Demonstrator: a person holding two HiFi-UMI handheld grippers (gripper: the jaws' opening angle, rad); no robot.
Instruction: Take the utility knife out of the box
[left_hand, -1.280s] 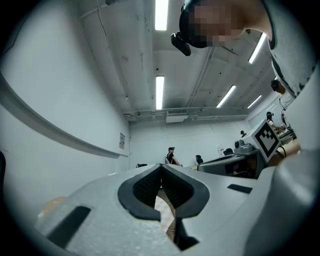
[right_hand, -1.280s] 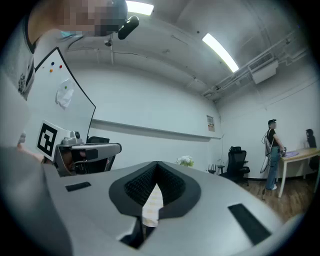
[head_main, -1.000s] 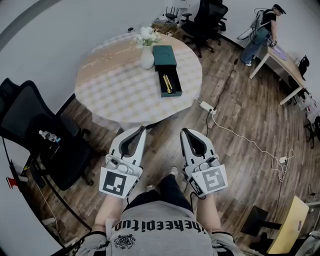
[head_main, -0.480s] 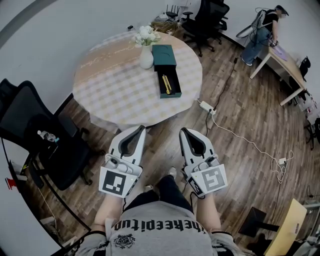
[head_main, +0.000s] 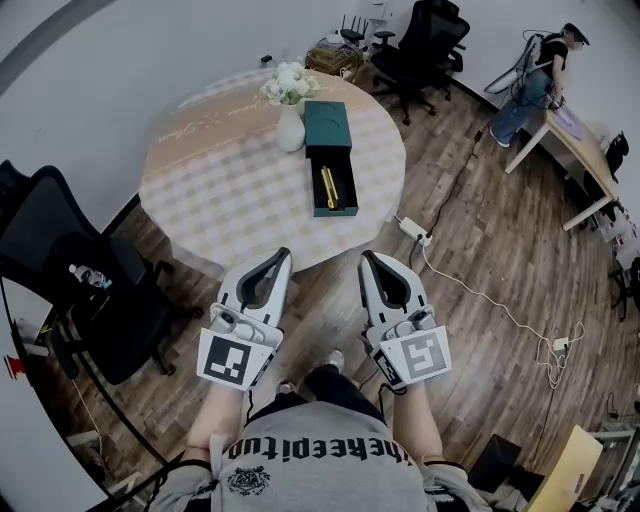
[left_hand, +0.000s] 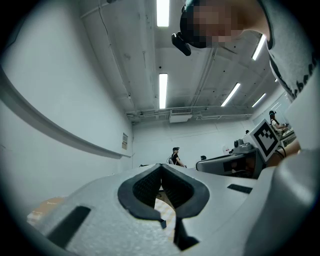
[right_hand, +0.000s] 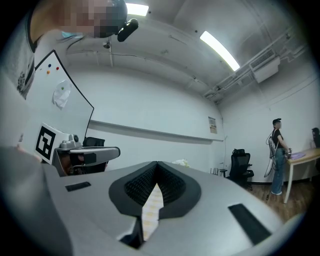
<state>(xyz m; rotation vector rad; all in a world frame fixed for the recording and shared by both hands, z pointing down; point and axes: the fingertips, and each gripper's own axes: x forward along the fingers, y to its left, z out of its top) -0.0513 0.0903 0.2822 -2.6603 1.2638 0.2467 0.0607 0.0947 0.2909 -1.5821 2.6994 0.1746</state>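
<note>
**A:** How are you placed right now?

**B:** Both my tools hang short of the round worktop (head_main: 220, 180). My left tool (head_main: 283, 254) has its jaws pressed together on nothing. My right tool (head_main: 369, 258) is the same, tips meeting and empty.

**A:** What could go wrong from here?

**B:** From the left: the white vase (head_main: 290, 130) stands just beside the box (head_main: 327, 122), so a wide swing of my left tool could tip it. I judge the box to be light. If I tug at the knife and nothing steadies the box, the whole thing may slide over the checked cloth. The knife also lies flat and low, so jaws opened too little or coming in too steep could skid off it or wedge it against the tray wall. Over on the right, a power strip (head_main: 412, 229) and its cable lie on the floor near the worktop, and I could trip on them as I step in.

**A:** And the containers?

**B:** The vase holds white flowers (head_main: 285, 85). The dark green box has its tray (head_main: 346, 190) drawn out toward me. The yellow utility knife (head_main: 329, 187) lies lengthwise in it, alone as far as I can tell.
</note>
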